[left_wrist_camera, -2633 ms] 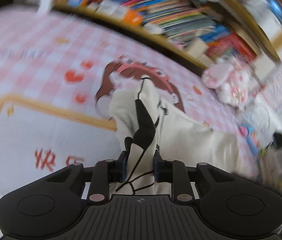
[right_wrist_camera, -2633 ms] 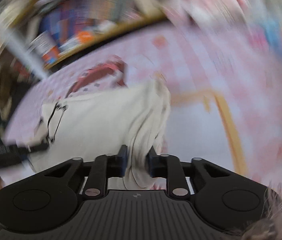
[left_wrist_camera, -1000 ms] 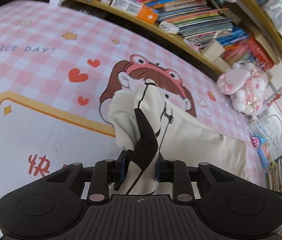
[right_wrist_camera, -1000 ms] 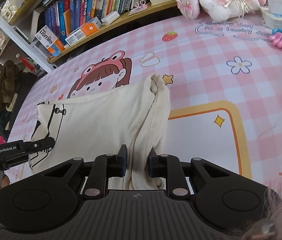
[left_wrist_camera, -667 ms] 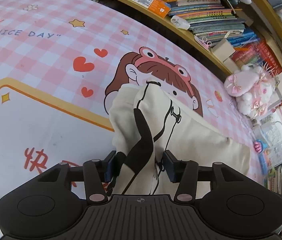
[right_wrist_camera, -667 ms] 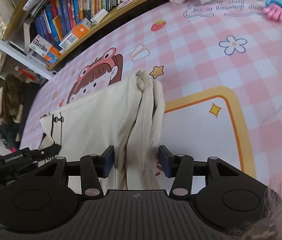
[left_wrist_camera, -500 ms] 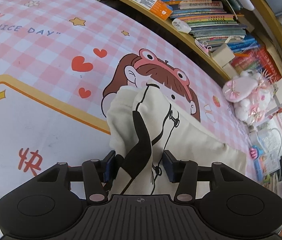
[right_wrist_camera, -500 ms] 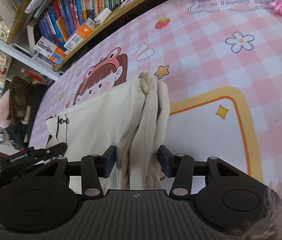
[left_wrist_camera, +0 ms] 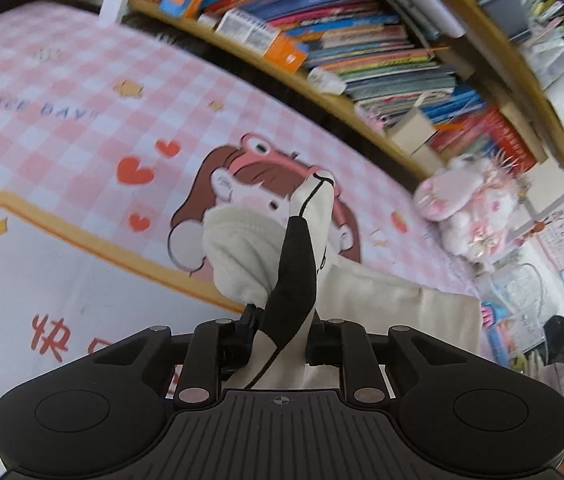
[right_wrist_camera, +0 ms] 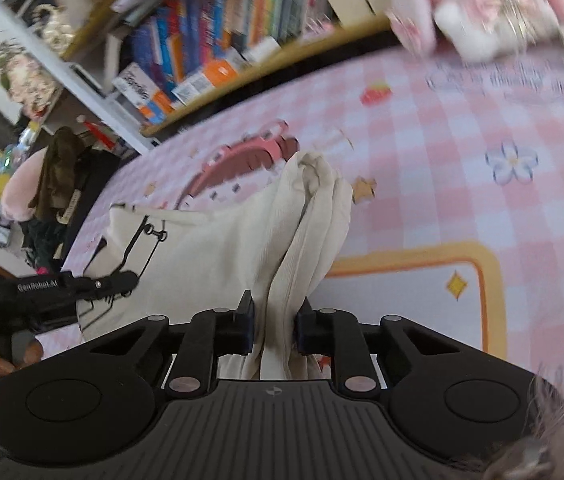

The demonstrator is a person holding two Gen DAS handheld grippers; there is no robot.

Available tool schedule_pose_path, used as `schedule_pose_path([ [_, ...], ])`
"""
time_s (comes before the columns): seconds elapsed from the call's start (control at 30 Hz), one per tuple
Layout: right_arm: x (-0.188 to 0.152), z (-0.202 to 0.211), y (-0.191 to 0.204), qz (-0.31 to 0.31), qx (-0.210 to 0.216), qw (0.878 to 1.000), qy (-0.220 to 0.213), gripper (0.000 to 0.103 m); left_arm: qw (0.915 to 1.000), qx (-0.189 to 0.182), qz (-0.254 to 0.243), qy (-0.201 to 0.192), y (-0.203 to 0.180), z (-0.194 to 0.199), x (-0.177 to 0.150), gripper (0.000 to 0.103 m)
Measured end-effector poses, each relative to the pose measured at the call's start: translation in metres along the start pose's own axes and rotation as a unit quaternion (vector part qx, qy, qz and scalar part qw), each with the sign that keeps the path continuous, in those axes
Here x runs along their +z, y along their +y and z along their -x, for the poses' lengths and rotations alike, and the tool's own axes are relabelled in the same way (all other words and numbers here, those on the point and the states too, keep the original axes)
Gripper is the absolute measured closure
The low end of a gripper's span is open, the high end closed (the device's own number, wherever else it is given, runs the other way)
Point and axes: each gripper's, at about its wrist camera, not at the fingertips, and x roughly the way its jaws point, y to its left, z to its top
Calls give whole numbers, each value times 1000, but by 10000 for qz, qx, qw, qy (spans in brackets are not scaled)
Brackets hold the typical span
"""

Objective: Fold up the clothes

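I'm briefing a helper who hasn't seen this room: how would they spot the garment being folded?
Find the pink checked bedspread below the crowded bookshelf. On it, across the printed cartoon girl in a frog hat, lies a cream garment pinched at each end by the left gripper and right gripper. It is the only loose cloth there, with black line art and a black patch.

We see our right hand-held gripper (right_wrist_camera: 273, 326) pinching a bunched fold of the cream cotton garment with thin black line print (right_wrist_camera: 217, 248), which lies on the pink-checked cartoon-printed bed cover (right_wrist_camera: 442, 184). Toward the cover's left edge, our left hand-held gripper (right_wrist_camera: 131, 280) grips the garment's printed end. Along the far edge stand a wooden bookshelf of colourful books (right_wrist_camera: 217, 40) and a pink-and-white plush toy (right_wrist_camera: 478, 12), both blurred.
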Motion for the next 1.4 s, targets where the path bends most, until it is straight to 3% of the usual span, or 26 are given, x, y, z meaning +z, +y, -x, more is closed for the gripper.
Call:
schedule_pose_path([
  [0.2,6,12,5,77,55,9997,-222,86,9999,-164,-31,-35,-6,2,7,84],
  [0.7,14,12,24,208,-339,9975,-592,86,9979,-635,-122,63,5,-11,37,84],
  [1.03,40,-19,55,405,-418,9958,-704,86,9962,-849,-163,-47,36,-17,80,84],
  [1.4,96,-75,81,861,-408,9916,-877,86,9948,-974,-42,-302,64,-49,150,84],
])
